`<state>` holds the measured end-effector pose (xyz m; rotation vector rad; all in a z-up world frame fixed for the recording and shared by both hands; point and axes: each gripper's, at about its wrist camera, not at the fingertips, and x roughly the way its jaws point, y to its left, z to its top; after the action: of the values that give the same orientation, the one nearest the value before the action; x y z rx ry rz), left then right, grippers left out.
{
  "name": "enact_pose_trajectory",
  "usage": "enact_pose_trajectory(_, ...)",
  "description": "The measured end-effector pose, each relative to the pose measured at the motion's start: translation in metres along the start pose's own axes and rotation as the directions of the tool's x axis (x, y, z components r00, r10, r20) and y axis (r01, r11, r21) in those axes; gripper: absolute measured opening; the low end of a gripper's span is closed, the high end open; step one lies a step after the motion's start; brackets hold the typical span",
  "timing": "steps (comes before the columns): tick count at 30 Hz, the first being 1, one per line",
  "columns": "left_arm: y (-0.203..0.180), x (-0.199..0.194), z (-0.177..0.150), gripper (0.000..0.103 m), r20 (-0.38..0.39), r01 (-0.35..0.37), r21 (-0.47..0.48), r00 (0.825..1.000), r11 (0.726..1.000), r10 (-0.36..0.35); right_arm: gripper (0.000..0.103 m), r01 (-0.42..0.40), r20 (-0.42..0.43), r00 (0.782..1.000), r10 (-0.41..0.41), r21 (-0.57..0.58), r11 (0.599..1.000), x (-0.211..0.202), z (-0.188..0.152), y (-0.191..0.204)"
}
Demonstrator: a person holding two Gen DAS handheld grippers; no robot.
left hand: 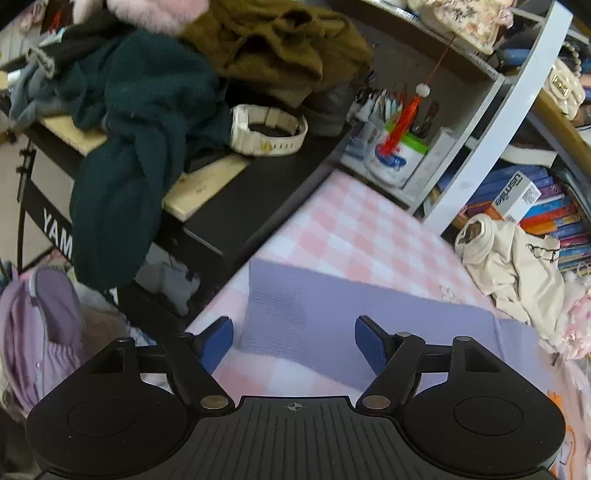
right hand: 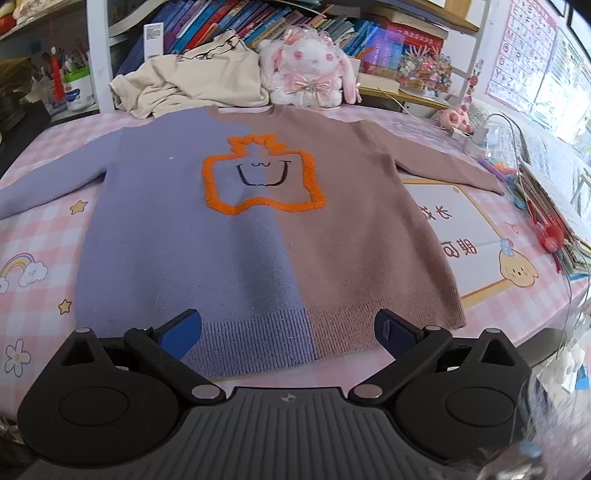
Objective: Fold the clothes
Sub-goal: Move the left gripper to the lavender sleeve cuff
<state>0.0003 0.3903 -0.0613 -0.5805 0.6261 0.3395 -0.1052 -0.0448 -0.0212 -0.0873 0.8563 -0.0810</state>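
A sweater (right hand: 266,236), half lilac and half dusty pink with an orange outlined figure on the chest, lies flat and face up on the pink checked table cover (right hand: 40,229), sleeves spread out to both sides. My right gripper (right hand: 288,332) is open and empty, just above the ribbed bottom hem. My left gripper (left hand: 293,343) is open and empty, over the end of the lilac sleeve (left hand: 332,314), whose cuff lies near the table's left edge.
A crumpled cream garment (right hand: 192,85) and a plush rabbit (right hand: 306,70) sit behind the sweater's collar, with bookshelves (right hand: 258,22) behind. Books, pens and cables (right hand: 535,192) lie to the right. A keyboard piled with dark clothes (left hand: 147,110) stands left of the table.
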Motion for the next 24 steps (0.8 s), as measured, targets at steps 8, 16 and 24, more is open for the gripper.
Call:
enact_pose_trajectory(8,-0.025,0.017,-0.010,0.072,-0.074,0.216,-0.119,0.971,0.969,-0.226,0.101,0.006,-0.002,1.000,-0.006,-0.001,1.000,0.002,0.002,0.000)
enact_pose_trajectory(16,-0.021,0.024,-0.005,0.050,-0.062,0.181,-0.166,0.979,0.969,-0.194,0.101,0.013,0.003,1.000,-0.013,0.011,1.000,0.002,0.004,-0.002)
enact_pose_trajectory(24,0.015,0.018,0.008,0.041,-0.016,0.119,-0.309,0.991,0.943,-0.130,0.101,0.014,-0.001,1.000,-0.014,0.025,1.000,0.003,0.005,-0.008)
